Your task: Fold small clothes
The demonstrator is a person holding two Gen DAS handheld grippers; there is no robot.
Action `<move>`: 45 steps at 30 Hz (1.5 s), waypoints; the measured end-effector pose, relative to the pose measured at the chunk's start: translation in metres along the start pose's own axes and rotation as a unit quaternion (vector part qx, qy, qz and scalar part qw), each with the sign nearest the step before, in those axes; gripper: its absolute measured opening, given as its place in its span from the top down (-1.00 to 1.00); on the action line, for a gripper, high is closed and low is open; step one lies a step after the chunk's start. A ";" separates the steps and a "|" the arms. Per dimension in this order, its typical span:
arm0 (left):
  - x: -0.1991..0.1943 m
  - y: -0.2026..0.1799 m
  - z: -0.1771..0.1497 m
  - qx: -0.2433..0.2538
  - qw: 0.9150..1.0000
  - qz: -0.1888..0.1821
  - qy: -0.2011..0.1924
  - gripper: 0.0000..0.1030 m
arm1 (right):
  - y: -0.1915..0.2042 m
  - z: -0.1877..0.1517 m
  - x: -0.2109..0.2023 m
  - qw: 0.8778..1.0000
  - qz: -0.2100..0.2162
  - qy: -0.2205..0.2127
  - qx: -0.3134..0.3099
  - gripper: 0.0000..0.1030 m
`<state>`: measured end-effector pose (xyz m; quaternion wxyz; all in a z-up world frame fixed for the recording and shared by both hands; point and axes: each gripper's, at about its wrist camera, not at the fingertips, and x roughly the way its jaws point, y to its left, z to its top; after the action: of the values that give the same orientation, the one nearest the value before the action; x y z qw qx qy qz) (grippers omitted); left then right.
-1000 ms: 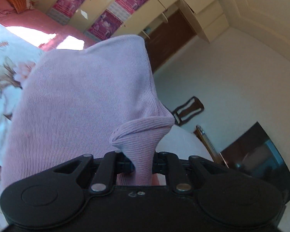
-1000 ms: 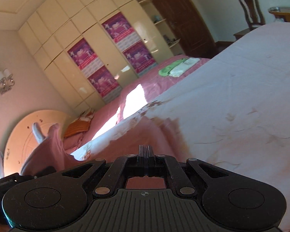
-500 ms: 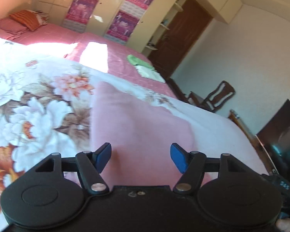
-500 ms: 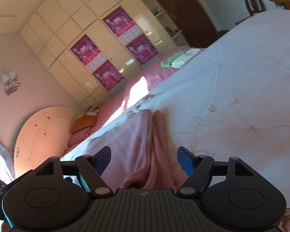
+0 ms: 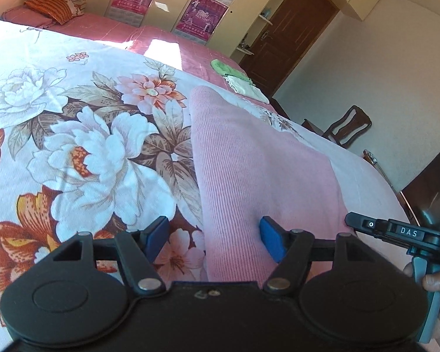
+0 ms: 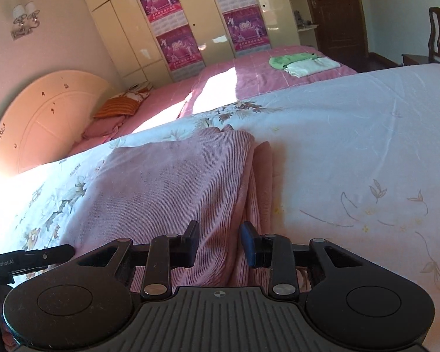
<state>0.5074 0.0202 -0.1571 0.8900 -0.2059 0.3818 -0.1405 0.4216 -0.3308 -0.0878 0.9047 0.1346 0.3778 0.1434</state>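
A pink ribbed garment lies folded flat on the floral bedsheet. My left gripper is open, its blue pads astride the garment's near left edge, holding nothing. In the right wrist view the same garment lies on the sheet with a doubled edge on its right side. My right gripper is open over the garment's near right edge, holding nothing. The right gripper's body shows at the right of the left wrist view.
A second bed with a pink cover stands behind, with folded green and white clothes on it. A wardrobe with posters, a brown door and a wooden chair stand beyond. The sheet's plain white part lies right of the garment.
Both grippers were shut on the garment one second ago, the left lifting it. They have let go and opened; the garment now lies flat and folded. The right jaws have narrowed a little since.
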 end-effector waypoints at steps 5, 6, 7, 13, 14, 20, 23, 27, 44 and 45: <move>0.002 0.003 -0.003 -0.003 1.000 -0.010 -0.003 -0.34 | -0.006 0.003 0.015 1.000 -0.004 0.025 -0.004 0.37; 0.003 0.003 -0.003 -0.001 1.000 -0.011 -0.004 -0.34 | -0.010 0.008 0.019 1.000 0.000 0.030 0.001 0.37; 0.002 0.003 -0.004 0.001 1.000 -0.012 -0.005 -0.34 | -0.012 0.009 0.021 0.999 0.002 0.036 0.004 0.37; 0.003 0.000 0.002 0.012 1.000 -0.009 -0.005 -0.33 | -0.010 0.012 0.024 0.999 0.023 0.041 -0.012 0.49; 0.002 0.000 0.006 0.014 1.000 -0.008 -0.015 -0.31 | -0.008 0.011 0.024 0.999 0.024 0.040 -0.019 0.62; 0.017 0.003 0.028 0.018 1.000 0.001 -0.013 -0.33 | 0.010 0.010 0.019 0.997 -0.002 0.009 -0.080 0.81; 0.017 -0.008 0.034 0.043 0.999 -0.004 -0.024 -0.27 | 0.023 0.014 0.000 0.992 -0.015 -0.038 -0.122 0.82; 0.039 -0.025 0.038 0.067 0.998 -0.001 -0.001 -0.31 | 0.014 0.015 -0.004 0.990 -0.027 -0.046 -0.129 0.83; -0.006 -0.030 0.016 0.097 0.995 -0.005 -0.004 -0.36 | -0.011 0.004 -0.034 0.998 0.004 -0.037 -0.047 0.78; -0.013 -0.030 0.008 0.100 0.995 -0.005 -0.003 -0.36 | -0.005 -0.001 -0.042 0.997 0.015 -0.036 -0.064 0.78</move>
<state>0.5022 0.0010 -0.1297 0.9067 -0.1182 0.3620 -0.1814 0.3934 -0.3500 -0.0631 0.9224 0.0870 0.3326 0.1760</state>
